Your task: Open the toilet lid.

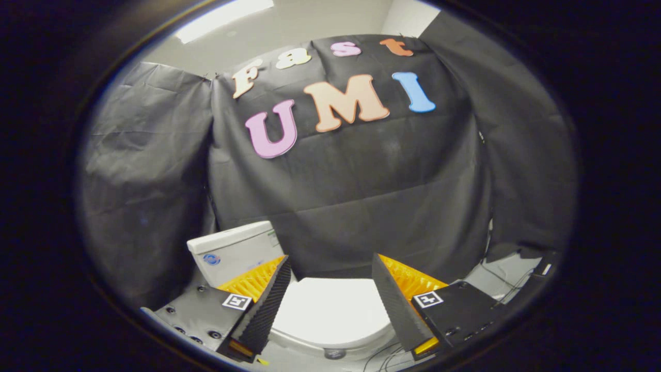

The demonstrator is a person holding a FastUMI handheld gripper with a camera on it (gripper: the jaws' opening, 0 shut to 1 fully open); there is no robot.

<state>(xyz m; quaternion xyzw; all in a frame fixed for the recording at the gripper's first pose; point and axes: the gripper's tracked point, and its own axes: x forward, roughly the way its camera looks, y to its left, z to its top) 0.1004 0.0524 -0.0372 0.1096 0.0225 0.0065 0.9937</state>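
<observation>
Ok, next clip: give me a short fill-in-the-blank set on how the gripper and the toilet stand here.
1. The toilet lid lies ____ over the bowl.
2. The gripper has its fingers spread ____, holding nothing.
3. The white lid shows in the gap ____ the two fingers.
4. The tank stands against the ____ cloth wall.

Missing words: closed; open; between; black

Floor (508,276) pale grey, seen beyond right finger of gripper (330,274). Toilet (330,315) stands on it, lid down, tank (235,250) at back left. Thin cables (503,289) lie loose on floor right of toilet. Gripper fingers spread wide, touching nothing.
</observation>
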